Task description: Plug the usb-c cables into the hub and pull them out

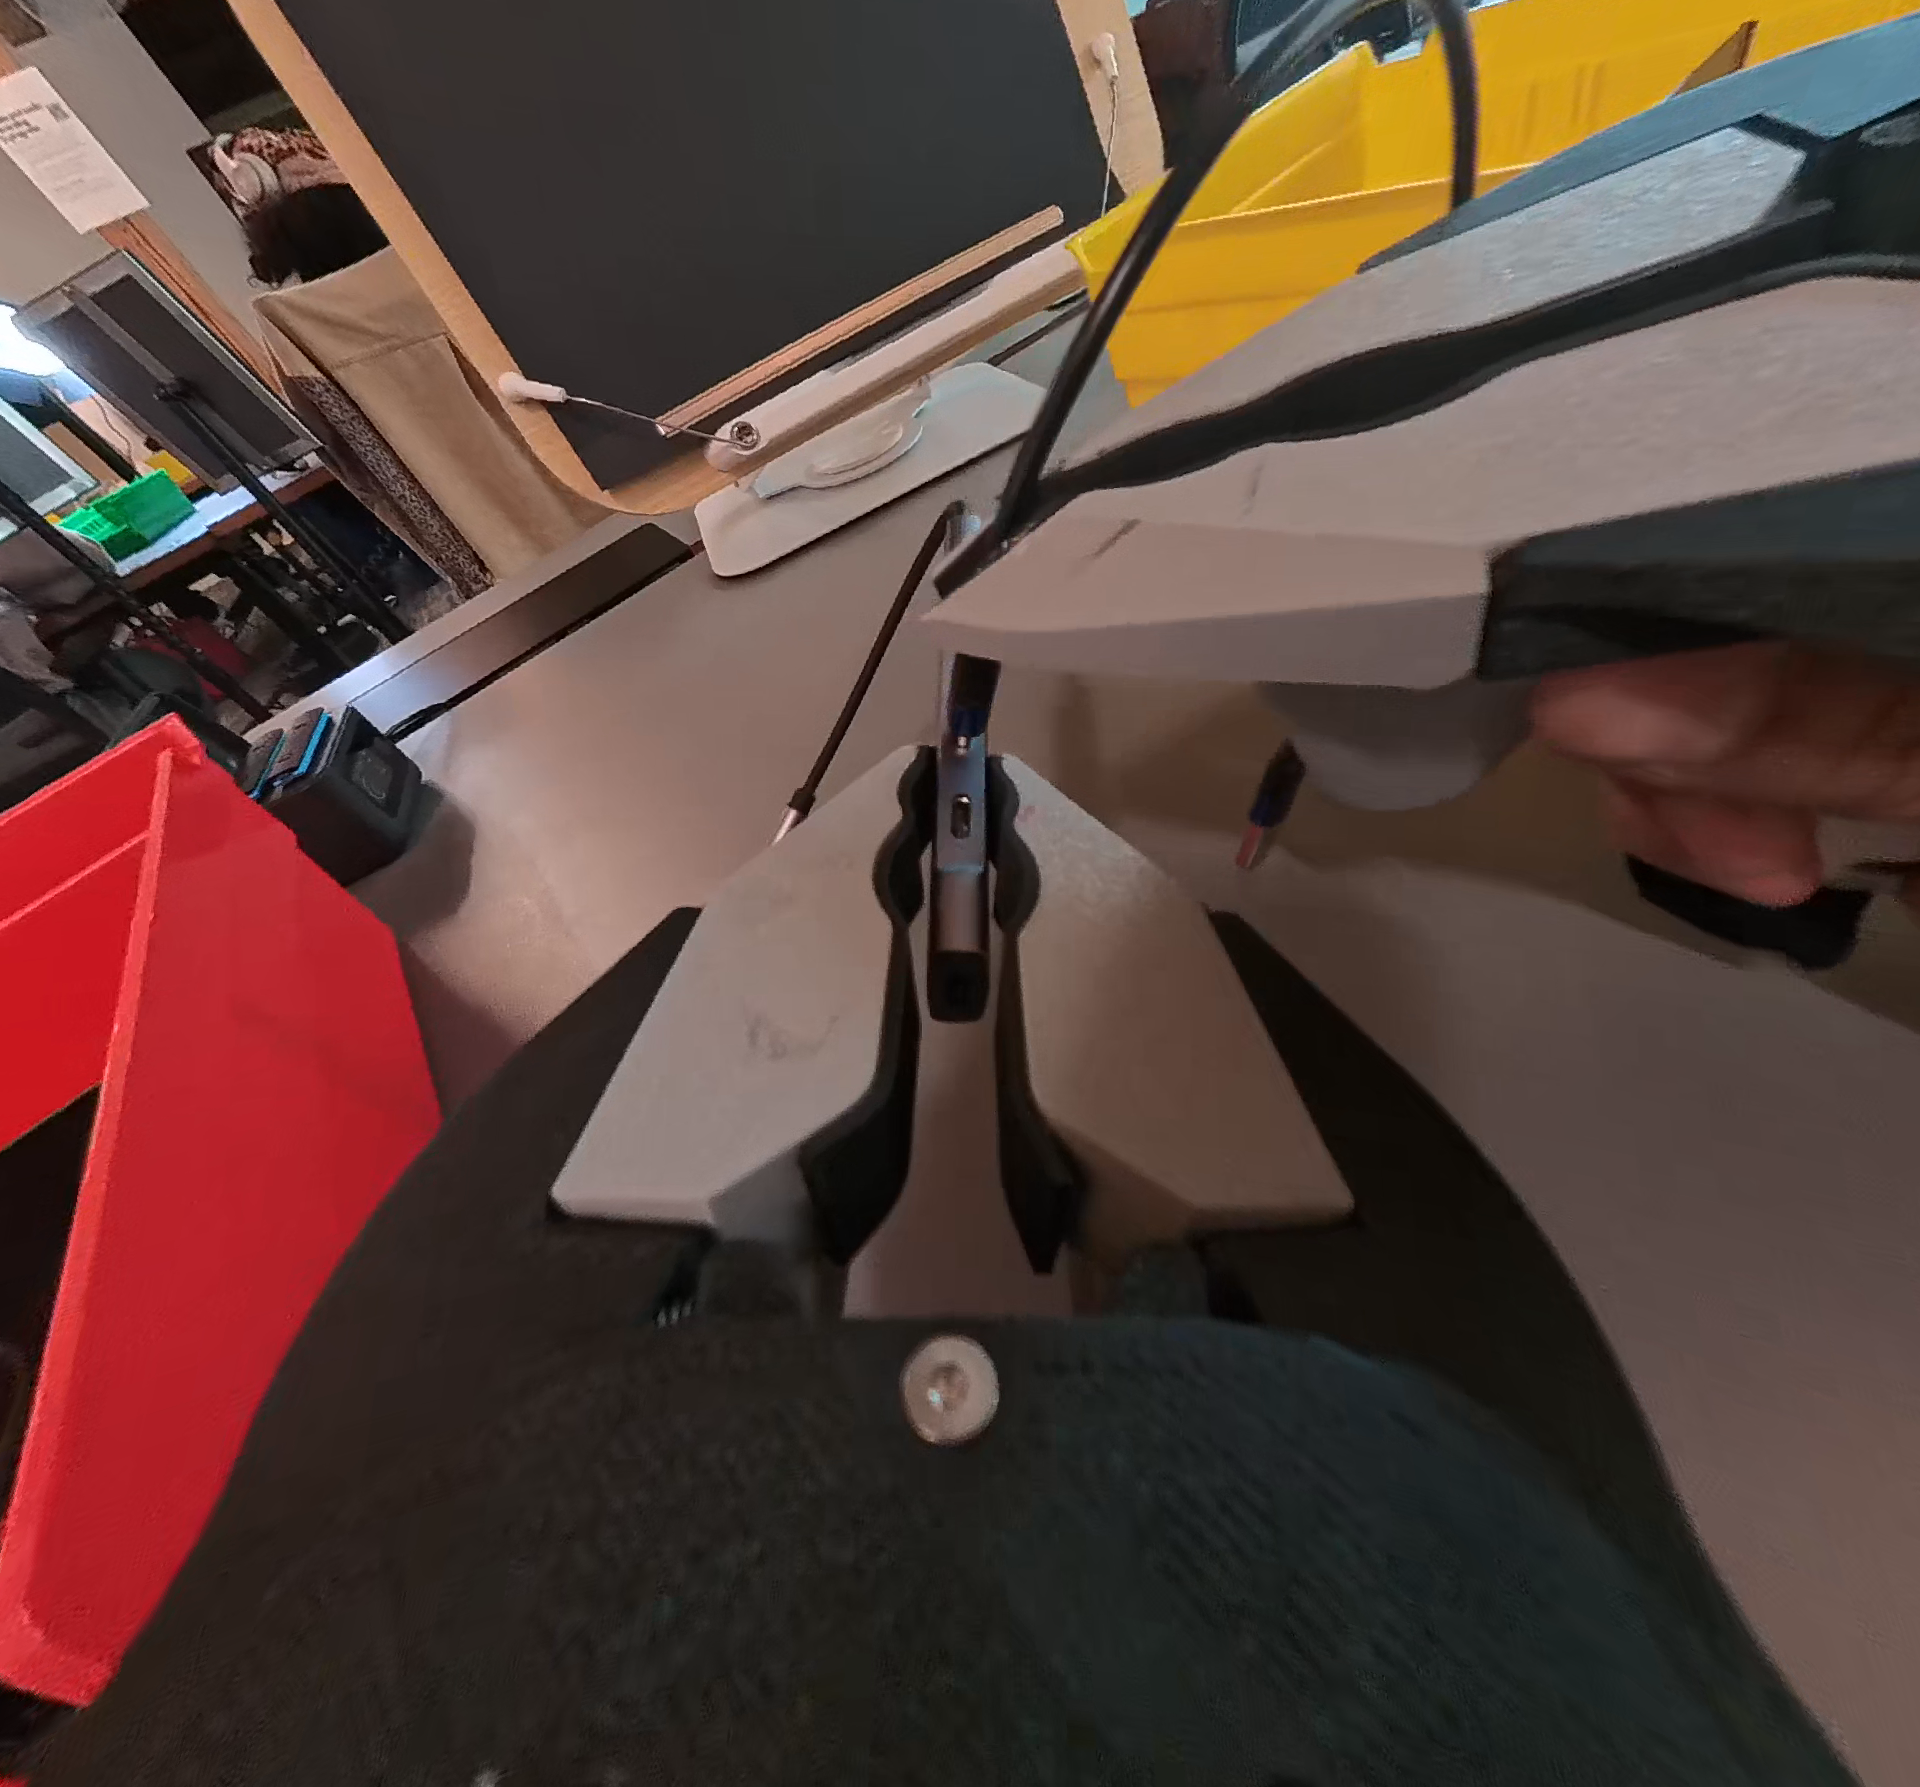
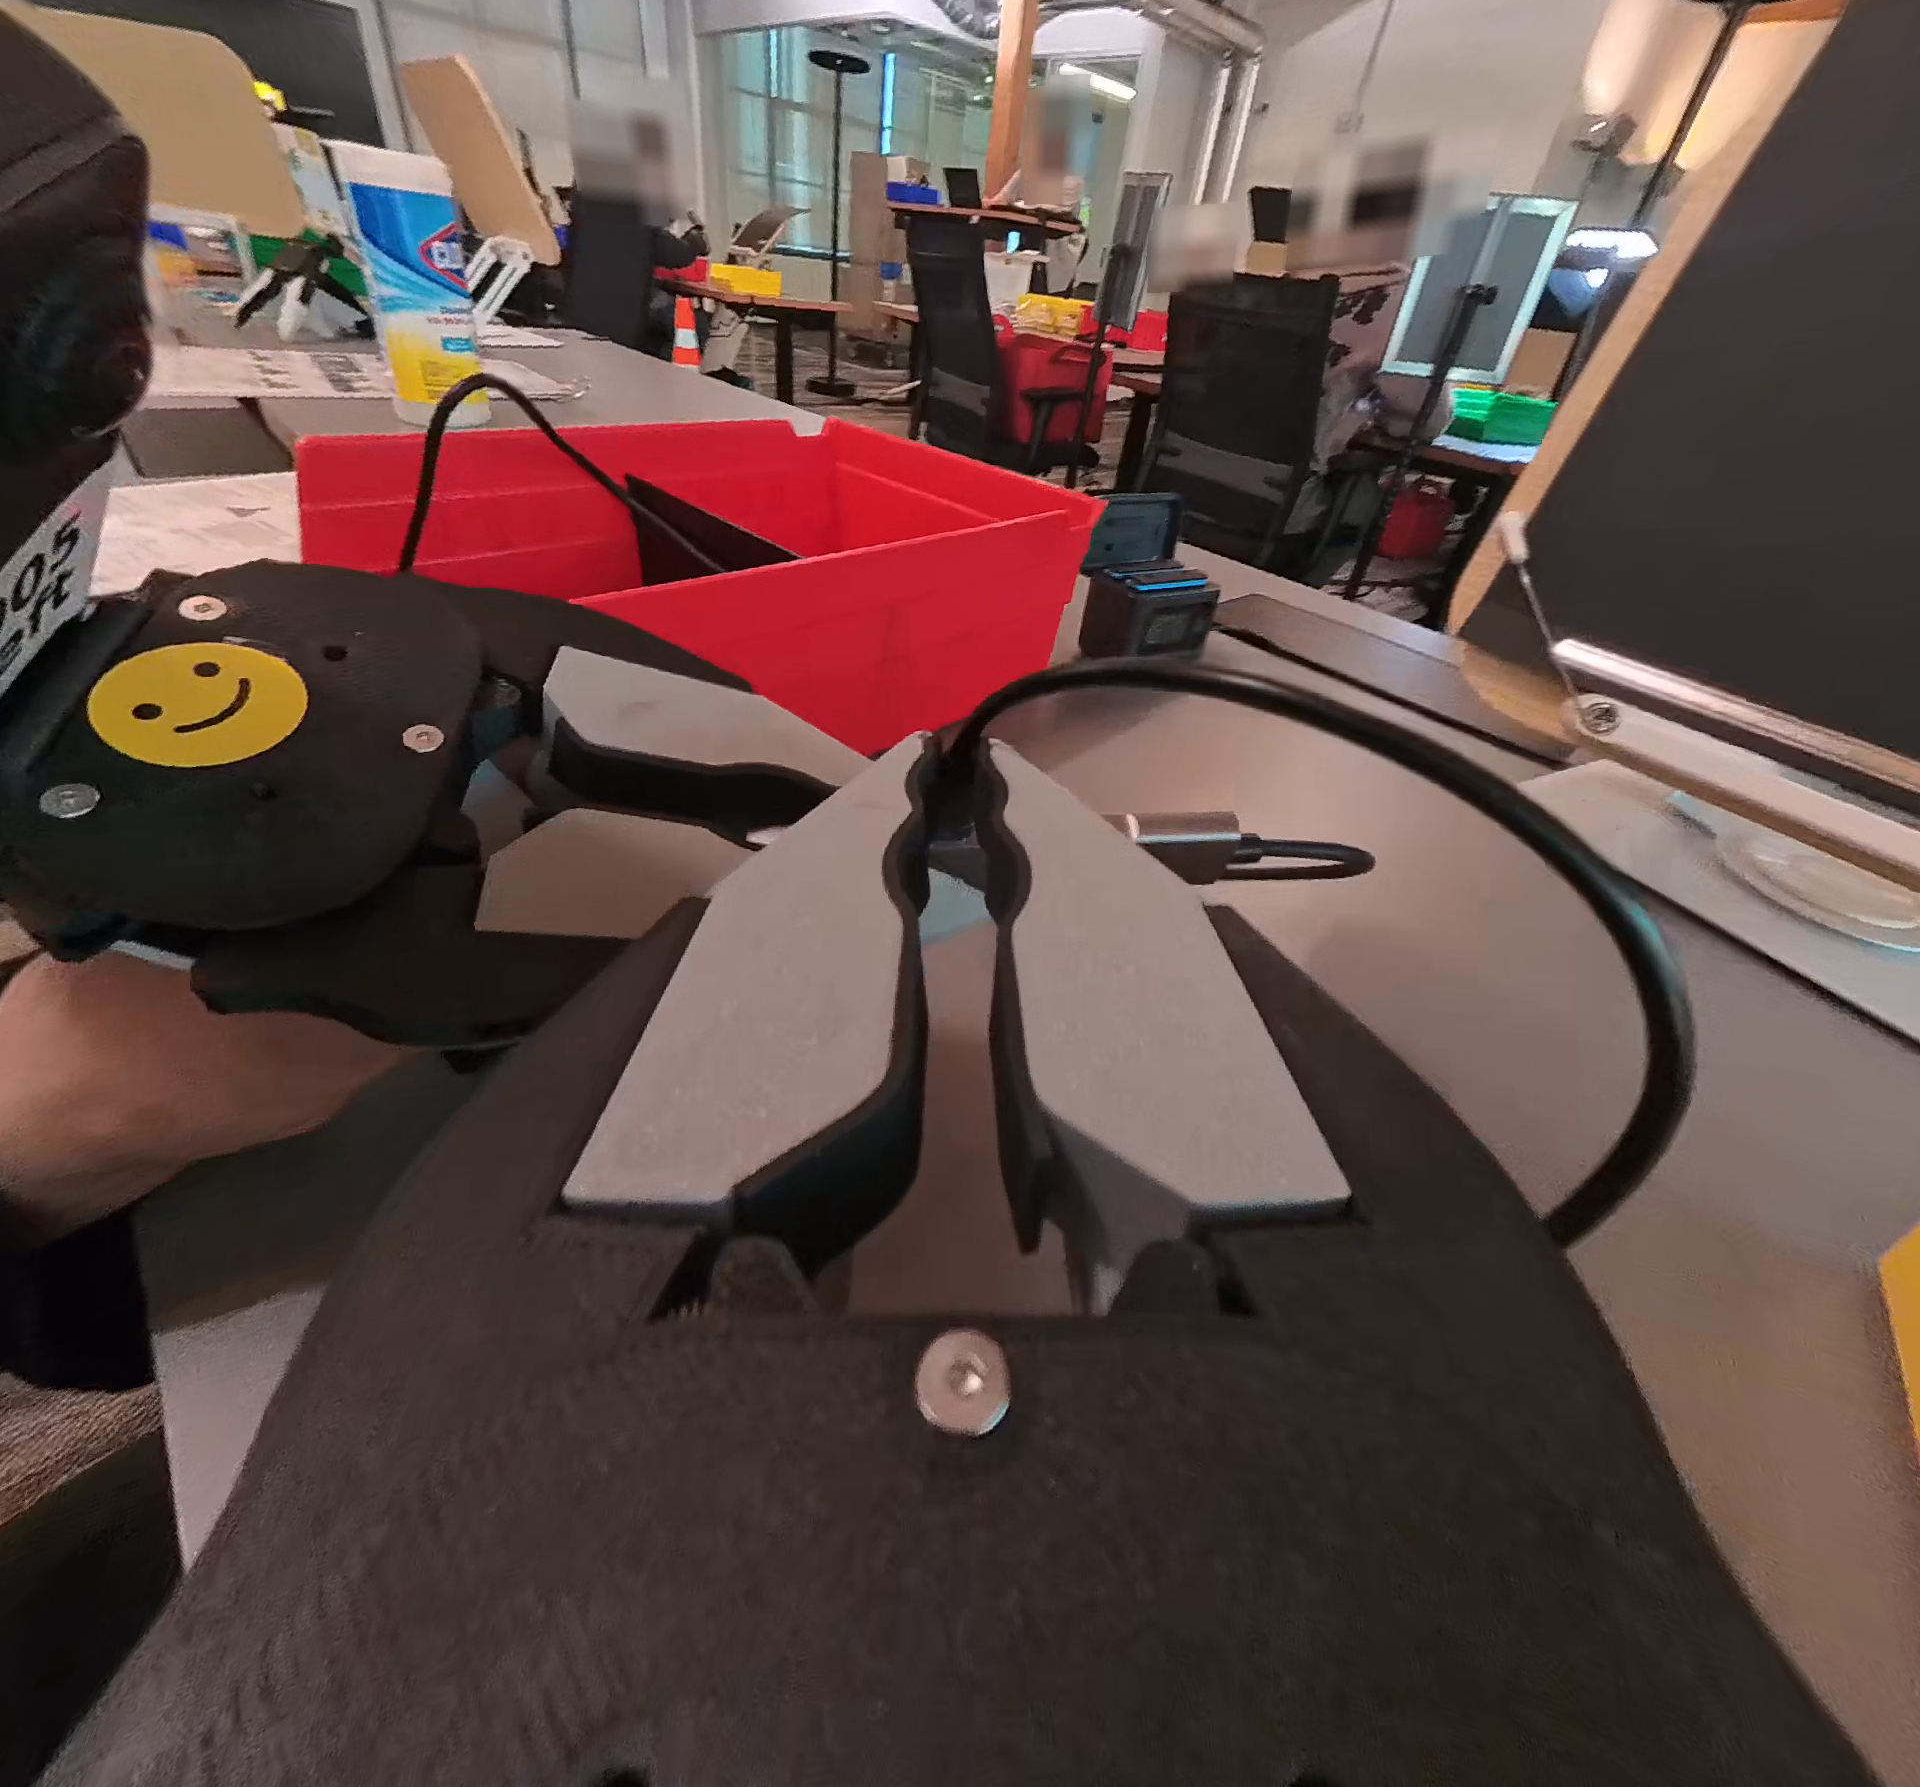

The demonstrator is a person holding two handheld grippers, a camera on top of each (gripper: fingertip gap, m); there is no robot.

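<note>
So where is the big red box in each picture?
Left wrist view: the red bin fills the left edge, close beside the left gripper.
Right wrist view: the red bin sits in the middle distance, left of centre, behind both grippers.
Shared landmark: the small black box with blue-edged inserts, just past the bin's corner.

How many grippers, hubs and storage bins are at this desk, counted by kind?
Grippers: 2 (left gripper shut on the hub, right gripper shut on a black cable)
Hubs: 1 (hub)
Bins: 2 (red bin, yellow bin)
Total: 5
</note>
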